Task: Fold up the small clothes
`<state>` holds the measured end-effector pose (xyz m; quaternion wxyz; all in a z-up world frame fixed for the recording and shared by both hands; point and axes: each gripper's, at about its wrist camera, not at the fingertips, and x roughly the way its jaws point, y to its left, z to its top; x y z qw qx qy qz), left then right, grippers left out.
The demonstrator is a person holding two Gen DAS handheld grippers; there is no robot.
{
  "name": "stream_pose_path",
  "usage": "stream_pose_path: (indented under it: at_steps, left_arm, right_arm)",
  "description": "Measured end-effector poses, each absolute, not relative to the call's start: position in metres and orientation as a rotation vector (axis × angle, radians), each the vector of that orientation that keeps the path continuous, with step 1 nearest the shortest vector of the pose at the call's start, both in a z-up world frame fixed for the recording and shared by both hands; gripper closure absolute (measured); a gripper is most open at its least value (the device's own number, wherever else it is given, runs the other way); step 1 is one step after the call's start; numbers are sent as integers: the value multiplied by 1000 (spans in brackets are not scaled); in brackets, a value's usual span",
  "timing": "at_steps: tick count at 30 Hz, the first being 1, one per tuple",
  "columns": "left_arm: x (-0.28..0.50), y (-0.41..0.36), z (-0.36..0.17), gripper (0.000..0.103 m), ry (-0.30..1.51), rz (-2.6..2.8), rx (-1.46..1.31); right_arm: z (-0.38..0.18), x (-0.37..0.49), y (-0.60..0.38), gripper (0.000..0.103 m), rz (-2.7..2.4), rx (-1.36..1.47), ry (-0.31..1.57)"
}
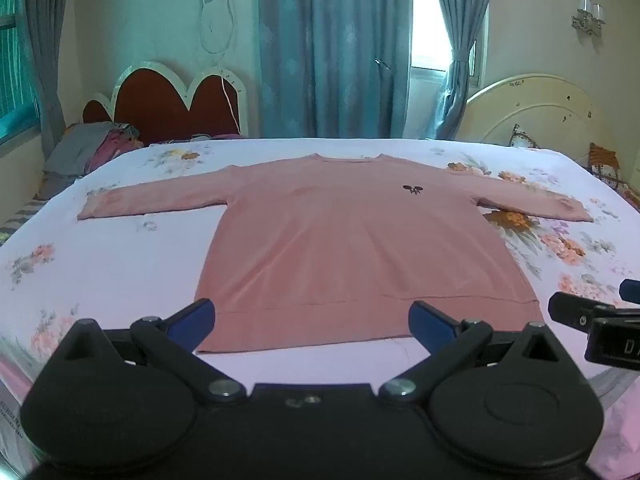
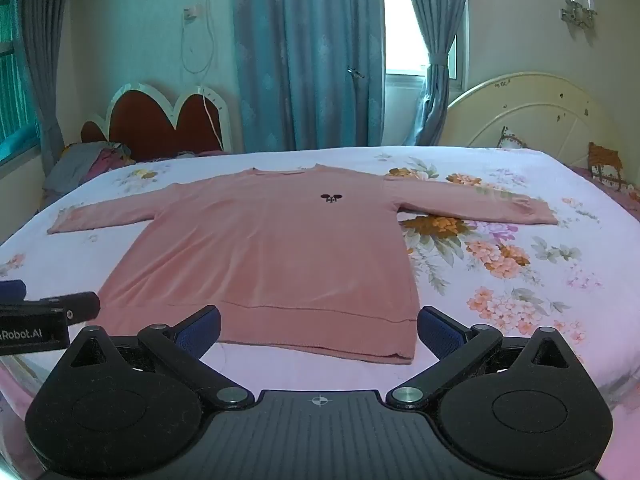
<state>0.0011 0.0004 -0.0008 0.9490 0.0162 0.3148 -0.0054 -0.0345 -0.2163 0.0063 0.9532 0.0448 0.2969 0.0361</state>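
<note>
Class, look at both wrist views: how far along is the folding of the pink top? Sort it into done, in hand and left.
Done: the pink top lies spread flat on the flowered bedsheet, front up, both sleeves out.
In hand: nothing; the left gripper and right gripper are open near the hem, holding no cloth.
Left: every fold; no sleeve or side is turned in yet.

Plain pink sweater [image 1: 360, 248] with dark chest motif [image 1: 413, 189], white bedsheet [image 1: 120, 264] with orange-pink floral print.
</note>
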Motion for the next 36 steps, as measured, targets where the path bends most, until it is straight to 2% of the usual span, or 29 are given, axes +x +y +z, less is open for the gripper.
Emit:
stream_pose_path:
  at_steps: [36]
  left_arm:
    - [7,3,5,0,622,-22,40]
  right_arm:
    - [14,-31,-209,0,67,86,586]
